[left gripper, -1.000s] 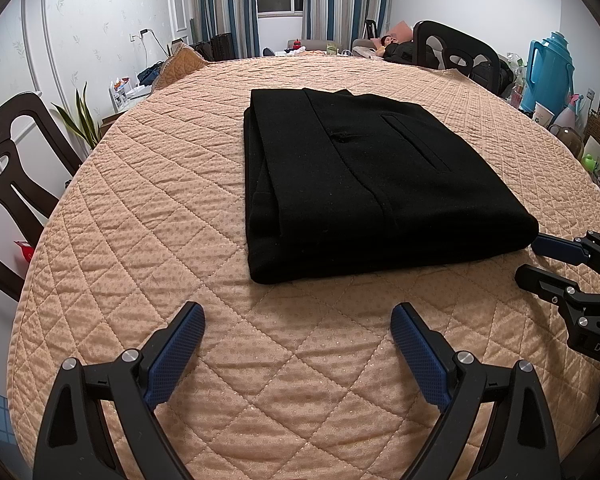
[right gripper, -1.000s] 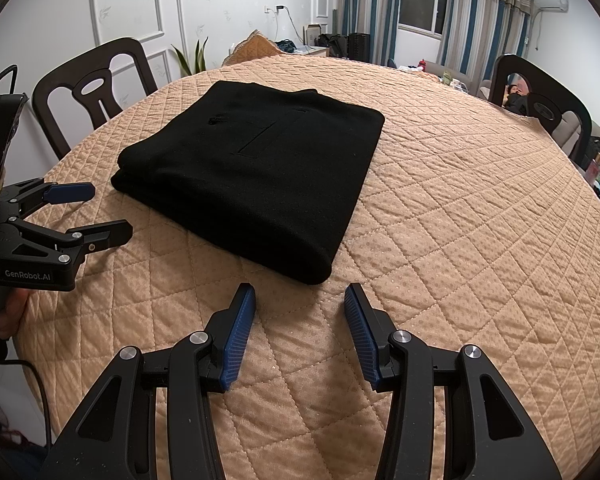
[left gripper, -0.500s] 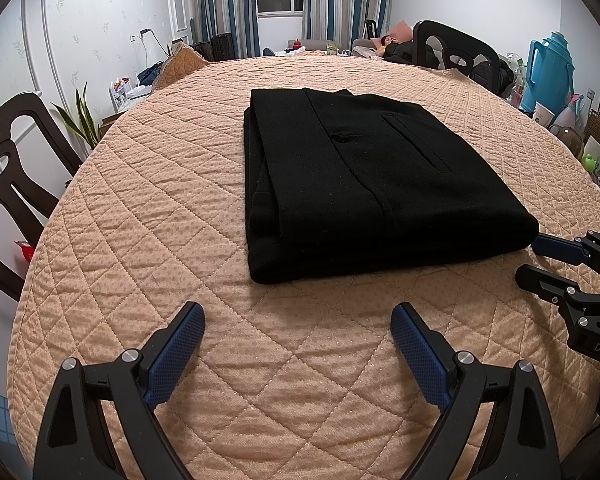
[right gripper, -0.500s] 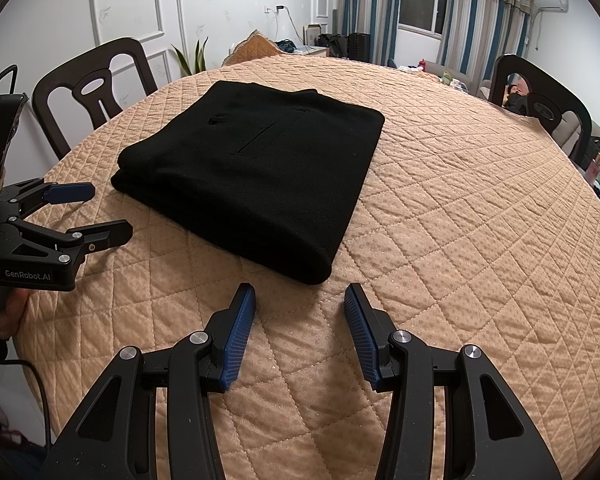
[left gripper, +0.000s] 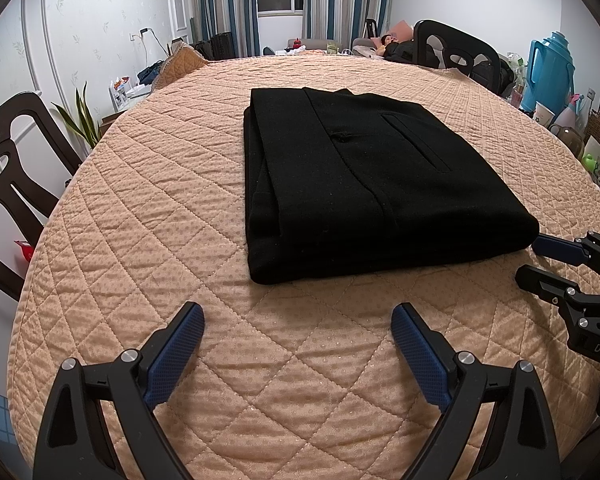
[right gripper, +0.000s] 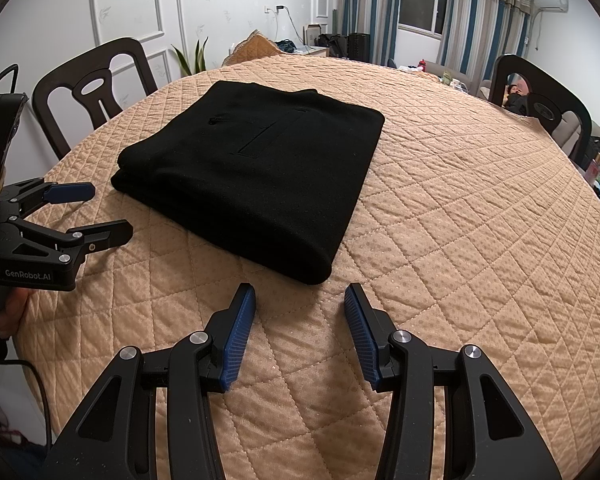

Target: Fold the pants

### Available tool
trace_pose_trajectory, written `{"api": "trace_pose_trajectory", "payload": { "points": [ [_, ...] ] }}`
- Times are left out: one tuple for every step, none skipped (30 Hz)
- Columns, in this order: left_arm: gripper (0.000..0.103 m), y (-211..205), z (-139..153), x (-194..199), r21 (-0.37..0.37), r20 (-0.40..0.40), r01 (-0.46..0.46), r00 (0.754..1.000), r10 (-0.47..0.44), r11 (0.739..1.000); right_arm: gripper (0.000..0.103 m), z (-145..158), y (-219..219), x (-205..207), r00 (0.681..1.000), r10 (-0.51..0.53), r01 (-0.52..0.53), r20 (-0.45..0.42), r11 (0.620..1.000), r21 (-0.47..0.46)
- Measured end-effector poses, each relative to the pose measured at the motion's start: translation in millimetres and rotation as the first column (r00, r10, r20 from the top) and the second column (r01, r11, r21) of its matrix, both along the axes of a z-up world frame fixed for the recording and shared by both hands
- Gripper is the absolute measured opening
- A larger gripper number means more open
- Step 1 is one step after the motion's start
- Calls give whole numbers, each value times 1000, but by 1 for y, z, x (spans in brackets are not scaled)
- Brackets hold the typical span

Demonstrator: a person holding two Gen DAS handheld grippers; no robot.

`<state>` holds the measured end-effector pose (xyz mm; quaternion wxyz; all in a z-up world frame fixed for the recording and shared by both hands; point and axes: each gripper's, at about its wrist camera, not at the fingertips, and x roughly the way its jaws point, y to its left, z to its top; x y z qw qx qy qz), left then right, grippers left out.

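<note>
One pair of black pants (left gripper: 364,184) is lying folded into a thick rectangle on the quilted table cover (left gripper: 140,240), just ahead of both sets of jaws. Its long axis is running away from your left gripper (left gripper: 298,334), with the rounded fold edge facing those jaws and the pocket slit on top. Your left gripper is hovering wide open and holding nothing. Your right gripper (right gripper: 300,312) is also standing open and empty, with the near corner of the pants just ahead of its tips. Bare cover is stretching out on every side of the pants. Three dark chairs (right gripper: 96,92) are standing around the table.
</note>
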<state>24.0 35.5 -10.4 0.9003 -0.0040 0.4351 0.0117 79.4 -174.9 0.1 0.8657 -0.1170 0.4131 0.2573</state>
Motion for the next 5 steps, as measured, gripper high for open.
{"api": "trace_pose_trajectory", "payload": {
  "points": [
    [96,0,0,0,-1,0,0,1000,0,1000,47,0,0,0,1000,0,0,0,1000,0],
    [96,0,0,0,-1,0,0,1000,0,1000,47,0,0,0,1000,0,0,0,1000,0],
    [96,0,0,0,1,0,0,1000,0,1000,47,0,0,0,1000,0,0,0,1000,0],
    [96,0,0,0,0,0,0,1000,0,1000,47,0,0,0,1000,0,0,0,1000,0],
    [97,0,0,0,0,-1,0,1000,0,1000,47,0,0,0,1000,0,0,0,1000,0]
  ]
}}
